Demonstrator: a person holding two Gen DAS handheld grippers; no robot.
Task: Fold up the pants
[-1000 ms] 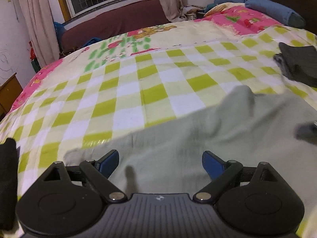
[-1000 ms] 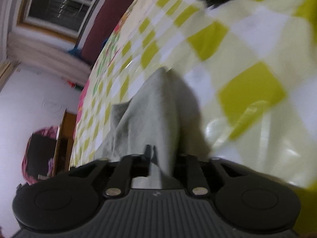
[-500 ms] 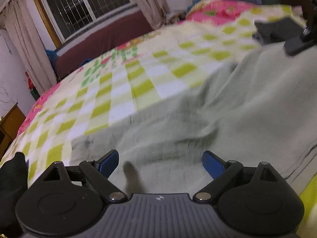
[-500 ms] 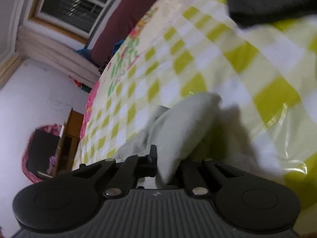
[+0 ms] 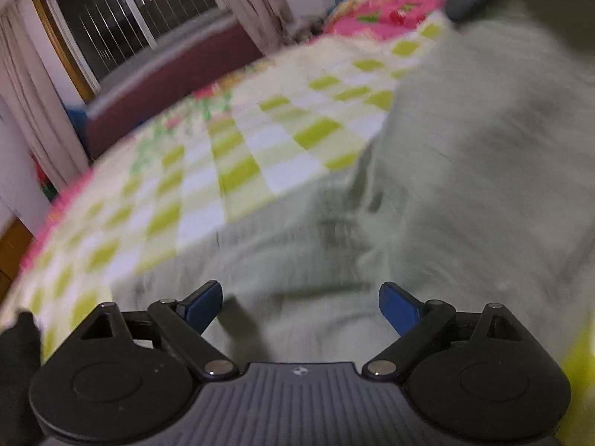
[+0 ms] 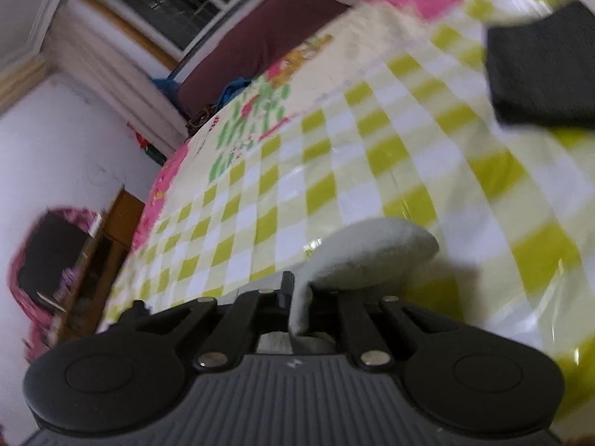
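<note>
Right gripper (image 6: 299, 297) clamped on grey pants (image 5: 446, 186) fold, raised above checkered bedspread (image 6: 334, 171). Left gripper (image 5: 300, 303) spread wide over pants, gripping nothing.

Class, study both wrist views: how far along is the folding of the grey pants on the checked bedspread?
Early stage. Done: the right gripper has a fold of the grey pants pinched, and that side is raised off the checked bedspread. In hand: carrying the raised cloth across. The left gripper is open above the pants, gripping nothing. Left: no finished fold shows; the cloth looks rumpled. A dark folded garment lies apart.
</note>
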